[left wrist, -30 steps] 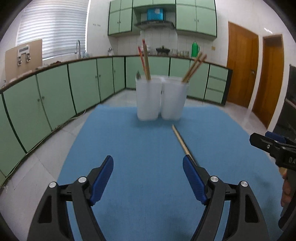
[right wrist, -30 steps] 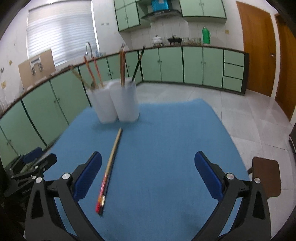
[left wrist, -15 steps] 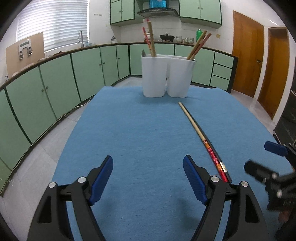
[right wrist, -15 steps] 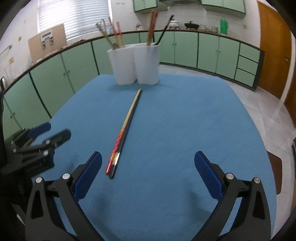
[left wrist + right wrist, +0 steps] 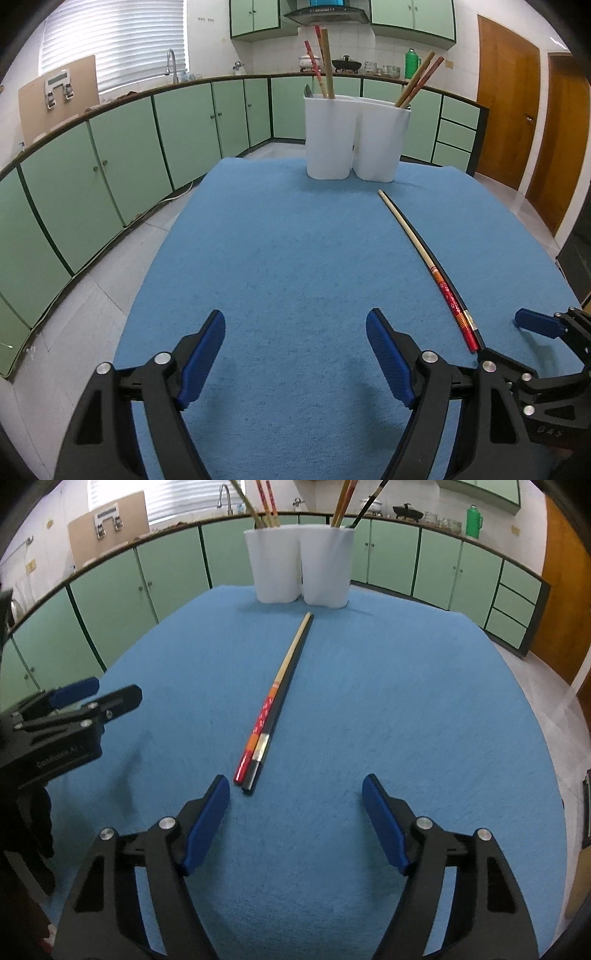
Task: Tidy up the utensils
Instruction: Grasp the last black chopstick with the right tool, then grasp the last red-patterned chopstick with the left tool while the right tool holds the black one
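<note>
Two chopsticks lie side by side on the blue table cover: a red-and-cream chopstick and a black chopstick. A white two-compartment holder stands at the far end with several chopsticks upright in it. My right gripper is open and empty, low over the cover, just short of the chopsticks' near ends. My left gripper is open and empty, to the left of the chopsticks. Each gripper shows at the edge of the other's view.
The blue cover spans the whole table, with its edges falling off left and right. Green kitchen cabinets run around the room behind. Wooden doors stand at the right.
Both grippers have dropped lower and moved forward toward the chopsticks. The right gripper now sits right behind their near ends. Both jaws stay open.
</note>
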The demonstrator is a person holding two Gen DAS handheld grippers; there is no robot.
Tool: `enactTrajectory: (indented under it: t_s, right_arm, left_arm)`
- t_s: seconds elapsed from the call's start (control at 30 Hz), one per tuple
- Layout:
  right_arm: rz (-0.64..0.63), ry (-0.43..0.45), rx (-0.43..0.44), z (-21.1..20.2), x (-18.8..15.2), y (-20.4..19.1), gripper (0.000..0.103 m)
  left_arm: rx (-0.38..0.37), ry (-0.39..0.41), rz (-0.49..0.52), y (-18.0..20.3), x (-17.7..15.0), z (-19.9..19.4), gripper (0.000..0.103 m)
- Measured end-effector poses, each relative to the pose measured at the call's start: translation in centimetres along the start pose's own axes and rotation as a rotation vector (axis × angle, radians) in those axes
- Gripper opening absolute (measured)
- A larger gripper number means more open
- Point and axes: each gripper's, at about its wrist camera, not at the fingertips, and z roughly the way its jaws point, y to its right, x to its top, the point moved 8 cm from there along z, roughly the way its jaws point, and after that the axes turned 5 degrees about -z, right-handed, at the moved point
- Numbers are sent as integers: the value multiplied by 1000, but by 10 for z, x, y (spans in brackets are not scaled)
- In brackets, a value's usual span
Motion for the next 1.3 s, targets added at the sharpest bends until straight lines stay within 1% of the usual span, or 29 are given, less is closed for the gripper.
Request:
enactTrajectory:
  t_s: [0.17,0.27,0.33,0.47,0.53,0.6,0.63,0.7,0.73,0.77,0.8,0.87,0.97,1.03,1.23,1.3]
  right_arm:
    - [-6,-12,-32,2,0,8,66]
    - [29,-16,-58,0,-3,23,65]
    - [57,-14,-61,-2,-4,31,65]
    - [74,1,11,-4,-4,26,60]
    - [47,5,17,-3,-4,18,56]
    - [22,6,10,-3,-3,13,47]
    - [19,5,12,-2,-2,12,45]
    - [16,4,9,-1,0,11,34]
    - [16,4,7,-1,0,11,31]
    - [17,5,10,-1,0,11,25]
    - [18,5,13,-1,1,11,16]
    - [19,5,27,0,1,11,7]
    - [26,7,33,-1,1,12,6]
    - [36,9,16,-2,1,17,6]
    - [121,7,-53,-7,-6,51,6]
    - [152,7,-63,-7,-8,63,6]
  left_arm:
    - [-3,-10,-13,-3,0,3,78]
    - [-4,-15,-20,-4,0,4,78]
    - [-3,-19,-20,-4,-1,5,78]
    - [0,-25,-16,-4,-1,6,78]
    - [-1,-22,-17,-4,-1,6,78]
    - [-2,-22,-17,-4,-1,6,78]
    - [-1,-23,-17,-4,-1,6,78]
    - [1,-29,-13,-3,-1,8,78]
    - [3,-30,-10,-3,-1,8,78]
    - [5,-30,-5,-2,-2,8,78]
    - [4,-29,0,-1,-2,8,79]
    - [-3,-28,5,3,-2,7,79]
    - [-27,-33,7,12,-2,7,78]
    - [-54,-35,6,21,-2,6,78]
    - [-152,-62,1,58,-3,5,78]
    - [-172,-75,11,72,-6,6,76]
